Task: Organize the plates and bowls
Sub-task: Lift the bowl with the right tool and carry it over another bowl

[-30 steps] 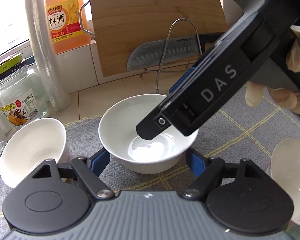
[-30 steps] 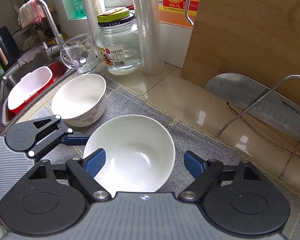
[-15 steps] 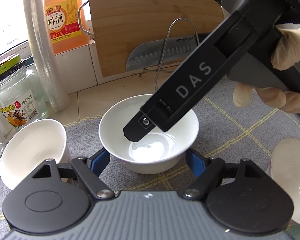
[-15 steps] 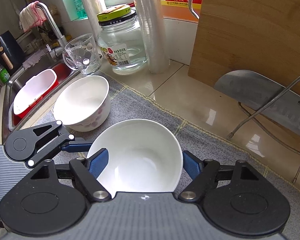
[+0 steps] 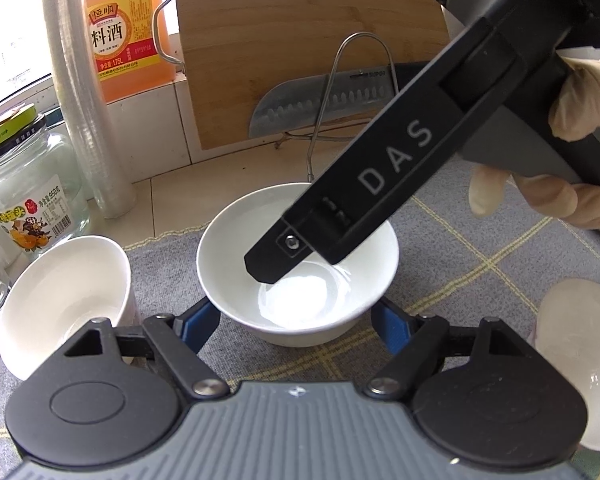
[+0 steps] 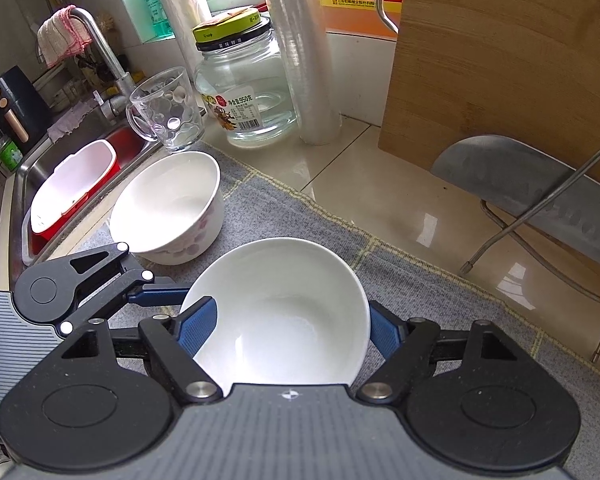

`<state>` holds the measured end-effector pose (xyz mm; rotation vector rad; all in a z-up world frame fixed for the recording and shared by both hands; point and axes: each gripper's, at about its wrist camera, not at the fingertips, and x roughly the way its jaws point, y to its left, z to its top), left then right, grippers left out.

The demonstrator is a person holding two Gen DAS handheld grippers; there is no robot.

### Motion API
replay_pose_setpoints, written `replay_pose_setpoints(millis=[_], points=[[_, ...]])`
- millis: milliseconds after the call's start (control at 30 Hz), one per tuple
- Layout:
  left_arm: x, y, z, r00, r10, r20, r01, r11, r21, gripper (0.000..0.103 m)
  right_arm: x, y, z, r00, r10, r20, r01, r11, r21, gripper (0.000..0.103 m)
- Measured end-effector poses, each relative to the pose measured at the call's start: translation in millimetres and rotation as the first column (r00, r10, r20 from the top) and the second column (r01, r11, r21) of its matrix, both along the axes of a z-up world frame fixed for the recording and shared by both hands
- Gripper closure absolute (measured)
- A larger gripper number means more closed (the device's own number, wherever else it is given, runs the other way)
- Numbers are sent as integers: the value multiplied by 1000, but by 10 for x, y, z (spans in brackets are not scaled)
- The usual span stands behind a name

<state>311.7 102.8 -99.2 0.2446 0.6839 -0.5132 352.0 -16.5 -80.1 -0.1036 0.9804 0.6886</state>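
Right gripper (image 6: 291,309) is closing the gap around the white bowl (image 6: 292,264) at the lower middle of its own view. Its blue pads (image 6: 198,326) are sitting narrowly apart against the rim on either side, so it appears to be gripping the bowl. Left gripper (image 5: 296,314) is waiting with its jaws about half open at the bottom of its frame. They are flanking the same bowl low on its wall, but whether they are pressing on it I cannot tell.

Judging by this, the step in hand is taking hold of one bowl in order to stack it. Everything is resting on the grey mat (image 6: 420,280), which is filling the lower half of the right wrist view. The flowered bowl (image 6: 168,208) is standing on it at centre left, near the white one but apart from it.

Next, the bowl probably needs lifting level and clear of the mat, then carrying up and left to nest in the flowered bowl, with the other jaws giving way.
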Motion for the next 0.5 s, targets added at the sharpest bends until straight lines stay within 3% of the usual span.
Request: replay_pose_setpoints(millis=[500], points=[[-328, 0, 316, 999, -45, -9, 45, 999, 23, 21, -312, -57, 221, 1000, -7, 5, 7, 1000, 24, 18]])
